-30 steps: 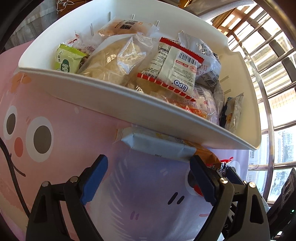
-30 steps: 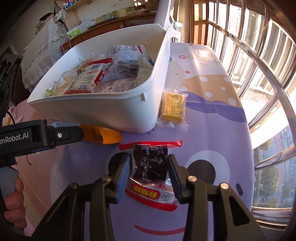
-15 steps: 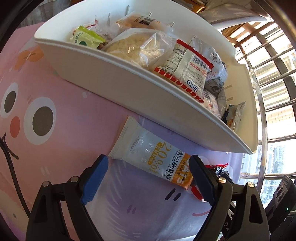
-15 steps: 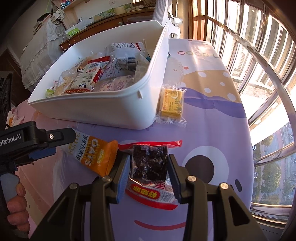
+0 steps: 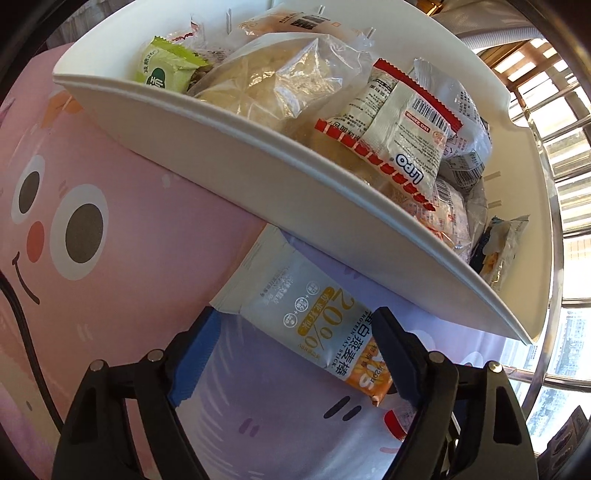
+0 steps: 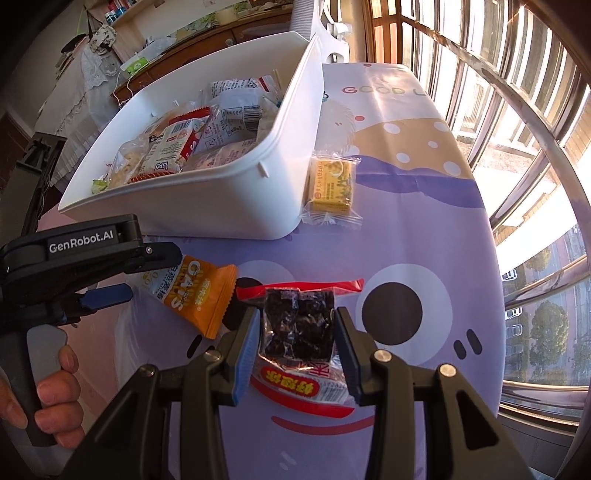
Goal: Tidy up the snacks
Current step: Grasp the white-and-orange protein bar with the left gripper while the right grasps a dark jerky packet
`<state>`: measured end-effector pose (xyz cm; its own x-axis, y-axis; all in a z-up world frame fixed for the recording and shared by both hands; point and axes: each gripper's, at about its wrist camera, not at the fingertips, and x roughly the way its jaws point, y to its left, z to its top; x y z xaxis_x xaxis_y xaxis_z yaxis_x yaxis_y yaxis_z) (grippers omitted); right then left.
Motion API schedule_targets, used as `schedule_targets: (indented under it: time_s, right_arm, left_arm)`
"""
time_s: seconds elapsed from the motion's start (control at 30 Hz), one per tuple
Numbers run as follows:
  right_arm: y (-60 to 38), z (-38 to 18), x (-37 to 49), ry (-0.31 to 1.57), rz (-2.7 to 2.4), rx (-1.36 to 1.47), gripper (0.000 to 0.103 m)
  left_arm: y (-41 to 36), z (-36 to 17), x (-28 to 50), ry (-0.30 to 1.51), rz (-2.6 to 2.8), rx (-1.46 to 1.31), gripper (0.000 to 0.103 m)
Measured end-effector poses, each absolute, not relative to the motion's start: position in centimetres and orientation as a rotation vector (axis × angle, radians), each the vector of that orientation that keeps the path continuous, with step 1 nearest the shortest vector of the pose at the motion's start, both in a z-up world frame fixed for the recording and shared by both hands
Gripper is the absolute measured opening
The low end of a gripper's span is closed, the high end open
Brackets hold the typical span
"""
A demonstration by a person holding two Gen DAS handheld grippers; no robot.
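Note:
A white bin full of snack packets stands on the cartoon tablecloth. My left gripper is open and straddles a white-and-orange oat bar packet lying on the cloth below the bin; the jaws do not press it. The packet also shows in the right wrist view, beside the left gripper. My right gripper has its jaws against both sides of a red-edged packet of dark dried fruit on the cloth.
A yellow wrapped snack lies on the cloth against the bin's right wall. Window bars run along the table's right side. A sideboard with clutter stands behind the bin.
The left gripper has closed in on the oat bar packet, which now lies between its jaws and clear of the bin. The right gripper stayed around the dried fruit packet.

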<state>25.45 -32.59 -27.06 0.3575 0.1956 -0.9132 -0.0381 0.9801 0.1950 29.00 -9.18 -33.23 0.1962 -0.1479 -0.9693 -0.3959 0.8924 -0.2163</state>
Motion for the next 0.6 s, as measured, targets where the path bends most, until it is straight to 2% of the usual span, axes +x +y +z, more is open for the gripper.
schedule_targets:
  time_s: [0.37,0.6]
  right_arm:
    - [-32.9,-27.0,25.2,1.221,0.143,0.17,0.041]
    - [-33.3,-26.9,25.4,1.235,0.133,0.182,0.041]
  left_arm:
    - [-12.0,-33.7,32.2,1.443,0.243,-0.416,0.082]
    - [-13.1,-33.5,33.2,1.464,0.309,-0.362,0.059]
